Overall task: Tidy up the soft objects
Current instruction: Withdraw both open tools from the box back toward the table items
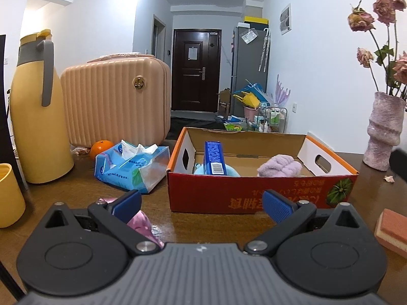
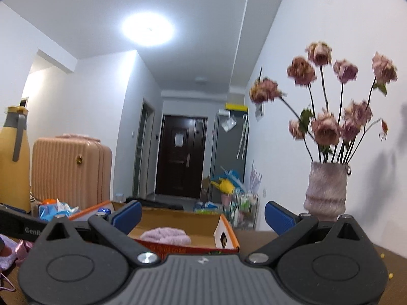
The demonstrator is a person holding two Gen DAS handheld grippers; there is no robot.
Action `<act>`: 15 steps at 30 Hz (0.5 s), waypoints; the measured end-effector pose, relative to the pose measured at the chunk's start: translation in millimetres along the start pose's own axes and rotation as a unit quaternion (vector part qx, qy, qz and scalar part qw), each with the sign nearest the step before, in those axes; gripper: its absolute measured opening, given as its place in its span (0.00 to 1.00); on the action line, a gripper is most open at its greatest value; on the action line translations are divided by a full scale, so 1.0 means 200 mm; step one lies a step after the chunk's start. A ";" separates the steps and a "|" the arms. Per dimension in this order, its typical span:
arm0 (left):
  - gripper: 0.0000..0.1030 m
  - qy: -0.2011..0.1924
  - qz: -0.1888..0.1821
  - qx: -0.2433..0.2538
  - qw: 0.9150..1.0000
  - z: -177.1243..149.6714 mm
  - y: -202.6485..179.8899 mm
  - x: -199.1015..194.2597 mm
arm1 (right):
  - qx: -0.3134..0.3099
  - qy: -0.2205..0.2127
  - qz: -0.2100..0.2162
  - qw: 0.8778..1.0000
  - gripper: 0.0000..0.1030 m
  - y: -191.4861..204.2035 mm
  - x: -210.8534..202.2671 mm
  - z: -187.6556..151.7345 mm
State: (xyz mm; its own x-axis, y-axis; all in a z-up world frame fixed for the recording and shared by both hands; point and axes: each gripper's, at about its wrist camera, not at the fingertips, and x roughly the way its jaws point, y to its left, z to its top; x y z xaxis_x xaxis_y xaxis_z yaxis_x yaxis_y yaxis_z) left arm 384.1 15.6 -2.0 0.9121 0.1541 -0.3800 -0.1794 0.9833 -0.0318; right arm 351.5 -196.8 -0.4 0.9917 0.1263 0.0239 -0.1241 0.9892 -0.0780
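Note:
A red and orange cardboard box (image 1: 229, 193) stands open on the wooden table. Inside it lie a lilac fluffy cloth (image 1: 279, 167), a blue packet (image 1: 215, 158) standing on end, and a light blue soft item (image 1: 201, 170) partly hidden behind the packet. My left gripper (image 1: 202, 204) is open just in front of the box, nothing between its fingers. A pink satin cloth (image 1: 142, 225) lies under its left finger. My right gripper (image 2: 202, 214) is open and raised above the table, with the box (image 2: 216, 231) and lilac cloth (image 2: 165, 236) ahead.
A blue tissue pack (image 1: 129, 165), an orange (image 1: 100, 147), a yellow jug (image 1: 38, 111) and a pink case (image 1: 114, 101) stand left of the box. A vase of dried roses (image 1: 384, 129) stands at right, a pink sponge (image 1: 391, 231) near the front right. Pink cloth (image 2: 15, 251) lies at left.

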 end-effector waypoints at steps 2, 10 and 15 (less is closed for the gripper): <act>1.00 -0.003 -0.002 0.003 1.000 -0.01 0.00 -0.03 | -0.001 -0.009 0.003 1.000 1.00 0.00 -0.03 0.01; 1.00 -0.003 -0.008 0.002 1.000 -0.04 0.01 -0.12 | -0.004 0.014 0.015 1.000 1.00 -0.01 -0.09 0.03; 1.00 -0.002 -0.012 0.002 1.000 -0.04 0.03 -0.17 | -0.002 0.019 0.035 0.999 1.00 -0.02 -0.16 0.03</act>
State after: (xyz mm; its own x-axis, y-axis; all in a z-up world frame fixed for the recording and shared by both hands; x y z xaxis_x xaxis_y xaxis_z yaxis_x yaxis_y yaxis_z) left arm 349.1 15.4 2.4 0.9174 0.1302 -0.3762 -0.1552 0.9872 -0.0368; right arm 319.9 -204.2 4.9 0.9810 0.1931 -0.0188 -0.1940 0.9776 -0.0817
